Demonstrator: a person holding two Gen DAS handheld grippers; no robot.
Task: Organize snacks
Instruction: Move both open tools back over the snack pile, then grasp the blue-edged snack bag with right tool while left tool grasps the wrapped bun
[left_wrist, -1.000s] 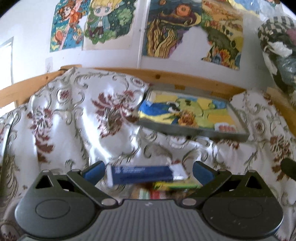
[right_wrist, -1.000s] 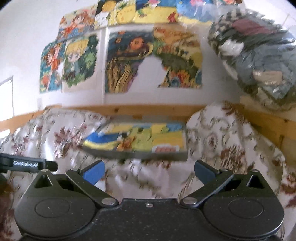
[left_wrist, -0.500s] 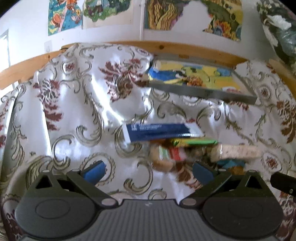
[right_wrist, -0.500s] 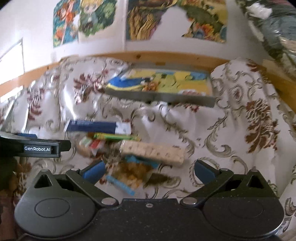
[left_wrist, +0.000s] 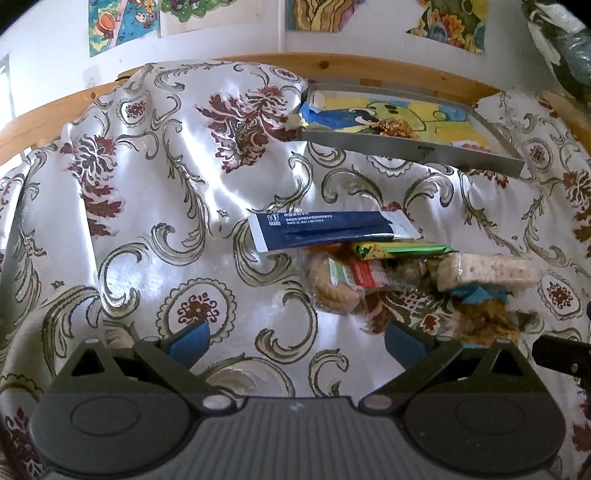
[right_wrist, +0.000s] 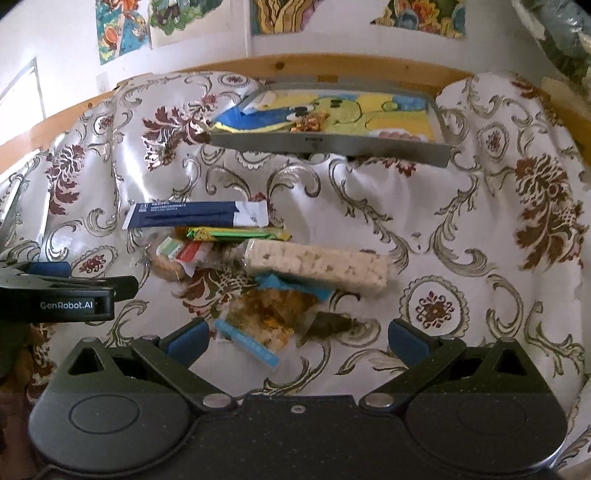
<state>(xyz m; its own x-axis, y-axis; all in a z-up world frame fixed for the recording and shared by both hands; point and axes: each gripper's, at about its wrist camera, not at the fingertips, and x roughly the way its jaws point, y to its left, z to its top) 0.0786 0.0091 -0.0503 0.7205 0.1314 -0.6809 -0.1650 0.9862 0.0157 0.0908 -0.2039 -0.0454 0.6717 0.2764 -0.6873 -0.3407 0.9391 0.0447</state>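
Right wrist view is showing five snack packets (right_wrist: 258, 266) lying bunched before one tray (right_wrist: 328, 146), nearer than earlier, both tools (right_wrist: 295, 338) gaping empty.

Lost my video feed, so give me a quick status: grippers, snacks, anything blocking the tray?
Left gripper and right gripper: jaws open, empty. Snack pile on the tablecloth, untouched. Tray behind it, path clear.
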